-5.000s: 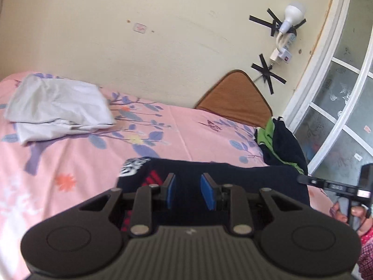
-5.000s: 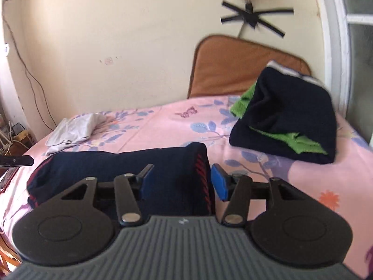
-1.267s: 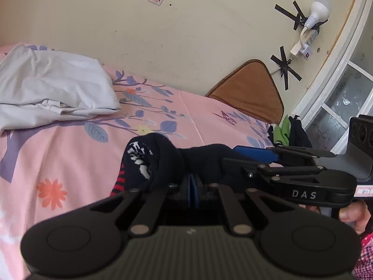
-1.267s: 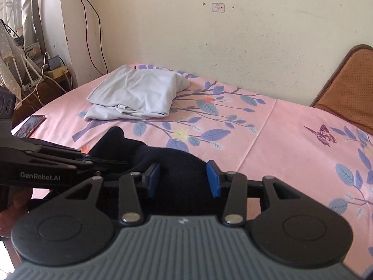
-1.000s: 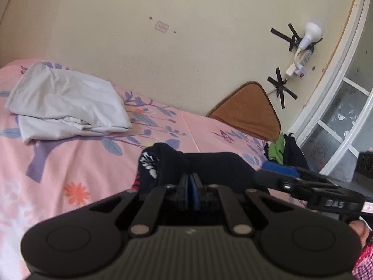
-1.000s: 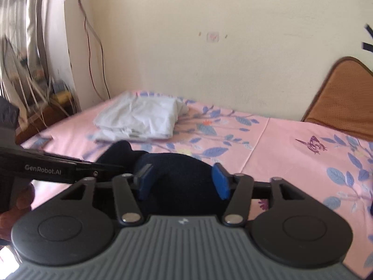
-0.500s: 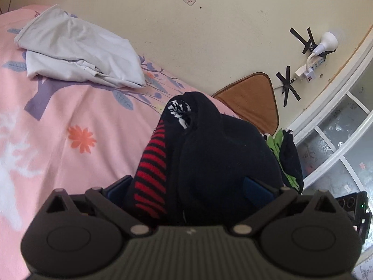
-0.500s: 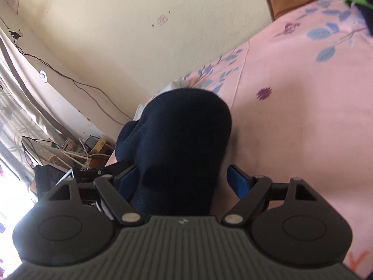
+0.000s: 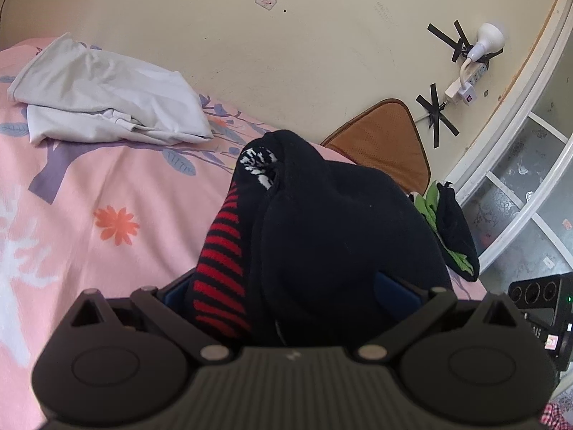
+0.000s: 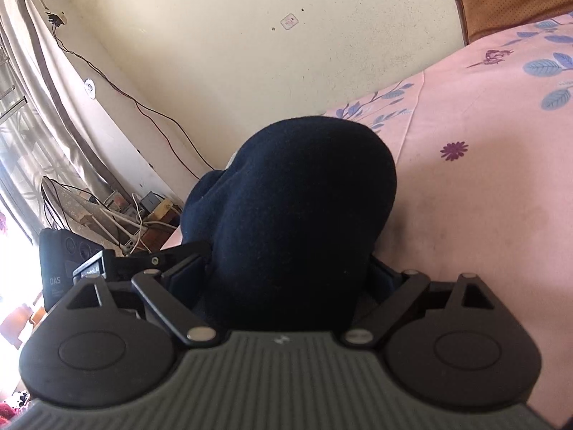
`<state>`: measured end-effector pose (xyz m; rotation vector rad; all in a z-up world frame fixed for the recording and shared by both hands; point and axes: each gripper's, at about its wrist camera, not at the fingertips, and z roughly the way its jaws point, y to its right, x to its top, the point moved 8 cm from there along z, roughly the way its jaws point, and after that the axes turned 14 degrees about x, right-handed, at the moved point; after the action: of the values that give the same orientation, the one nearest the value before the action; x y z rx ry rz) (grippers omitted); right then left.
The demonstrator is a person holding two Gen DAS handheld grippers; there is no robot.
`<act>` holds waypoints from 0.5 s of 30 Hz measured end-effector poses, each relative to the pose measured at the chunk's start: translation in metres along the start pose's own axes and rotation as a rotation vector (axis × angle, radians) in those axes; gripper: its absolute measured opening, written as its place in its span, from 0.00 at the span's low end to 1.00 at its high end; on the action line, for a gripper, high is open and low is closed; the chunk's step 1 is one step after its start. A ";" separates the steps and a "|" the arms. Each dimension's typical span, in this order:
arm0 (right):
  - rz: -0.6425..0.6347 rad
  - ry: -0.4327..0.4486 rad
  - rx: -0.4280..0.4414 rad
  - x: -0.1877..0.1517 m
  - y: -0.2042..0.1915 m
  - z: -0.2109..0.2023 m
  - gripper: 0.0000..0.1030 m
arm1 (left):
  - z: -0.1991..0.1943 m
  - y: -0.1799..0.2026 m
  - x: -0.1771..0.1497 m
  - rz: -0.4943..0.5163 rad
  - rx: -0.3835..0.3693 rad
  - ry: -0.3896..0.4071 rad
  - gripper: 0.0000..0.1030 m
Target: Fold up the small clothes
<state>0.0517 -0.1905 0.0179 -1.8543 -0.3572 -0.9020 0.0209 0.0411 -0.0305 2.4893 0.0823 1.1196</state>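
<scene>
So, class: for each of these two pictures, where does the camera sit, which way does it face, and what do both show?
Left wrist: on the left tongs, facing across the pink bed toward wall and window; right tongs at the edge.
Right wrist: on the right tongs, facing the curtain corner; left tongs at the left.
Shared: the dark garment bunched between wide-spread fingers, the bed, the wall.

Cream wall (image 9: 322, 53), pink floral bed (image 9: 107, 186), apparently frosted window (image 9: 519, 197) at right.

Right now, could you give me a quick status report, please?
Left gripper open, right gripper open. Dark garment bunched between both, over the bed. Nothing in the way.
</scene>
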 end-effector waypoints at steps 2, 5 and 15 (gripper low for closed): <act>-0.004 -0.001 0.002 0.000 0.000 -0.002 0.92 | 0.000 0.000 0.000 0.002 0.000 -0.002 1.00; -0.007 -0.003 0.007 0.001 0.001 -0.006 0.92 | 0.000 -0.001 -0.001 0.008 -0.001 -0.006 1.00; -0.007 -0.003 0.008 0.001 0.002 -0.006 0.93 | -0.001 0.001 -0.002 0.042 0.005 -0.017 1.00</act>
<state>0.0511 -0.1968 0.0189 -1.8480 -0.3692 -0.9015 0.0184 0.0397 -0.0310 2.5152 0.0285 1.1164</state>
